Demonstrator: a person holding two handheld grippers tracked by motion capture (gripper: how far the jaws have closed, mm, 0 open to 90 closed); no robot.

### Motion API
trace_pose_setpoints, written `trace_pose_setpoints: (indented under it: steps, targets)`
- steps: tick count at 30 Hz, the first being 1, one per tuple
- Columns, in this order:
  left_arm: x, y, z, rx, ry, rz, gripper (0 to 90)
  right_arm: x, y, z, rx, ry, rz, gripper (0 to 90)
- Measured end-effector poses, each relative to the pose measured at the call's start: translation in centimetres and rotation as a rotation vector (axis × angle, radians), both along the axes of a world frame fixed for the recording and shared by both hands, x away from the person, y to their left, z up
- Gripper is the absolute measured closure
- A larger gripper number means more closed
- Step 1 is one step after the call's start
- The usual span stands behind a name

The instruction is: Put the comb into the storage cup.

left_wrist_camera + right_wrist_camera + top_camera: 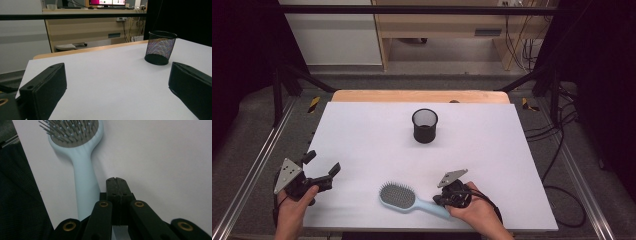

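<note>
R gripper (116,181): jaws pressed together, empty, tips just beside the brush (404,198) handle, not on it. L gripper (321,170): jaws wide apart, nothing between. 1 brush, 1 cup (425,125). Brush lies flat near front edge, bristles up, long axis across table, head left, handle toward R gripper. Cup upright, farther back, mid-table.

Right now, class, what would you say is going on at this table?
A person holds a two-jaw gripper in each hand over a white table. The right gripper, its jaws shut with nothing between them, sits just beside the handle of a light blue hairbrush lying bristles up near the front edge. The left gripper waits with its jaws open at the left side. A black mesh cup stands upright farther back.
</note>
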State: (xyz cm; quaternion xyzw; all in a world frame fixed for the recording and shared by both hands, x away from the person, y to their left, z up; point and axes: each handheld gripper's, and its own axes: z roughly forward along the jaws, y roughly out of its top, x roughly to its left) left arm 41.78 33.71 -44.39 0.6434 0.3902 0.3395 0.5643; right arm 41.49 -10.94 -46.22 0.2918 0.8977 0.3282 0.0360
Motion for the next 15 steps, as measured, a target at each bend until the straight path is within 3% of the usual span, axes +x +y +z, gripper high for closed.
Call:
trace_pose_setpoints:
  steps: [2, 6, 12, 15]
  targets:
    - [0.0, 0.0, 0.0, -0.003, -0.001, 0.000, 1.6, -0.1, 0.0, 0.3, 0.011, -0.007, -0.009, 90.0]
    - [0.0, 0.0, 0.0, -0.006, -0.003, 0.004, 1.6, -0.6, 0.4, 1.1, 0.049, -0.038, 0.001, 81.0]
    - [-0.1, 0.1, 0.1, -0.004, -0.003, 0.006, 1.6, -1.3, 1.8, 1.6, 0.038, -0.061, 0.044, 55.8]
    - [0.0, 0.1, 0.1, -0.006, -0.005, 0.006, 1.5, -1.3, 2.7, 1.5, 0.003, -0.052, 0.055, 41.7]
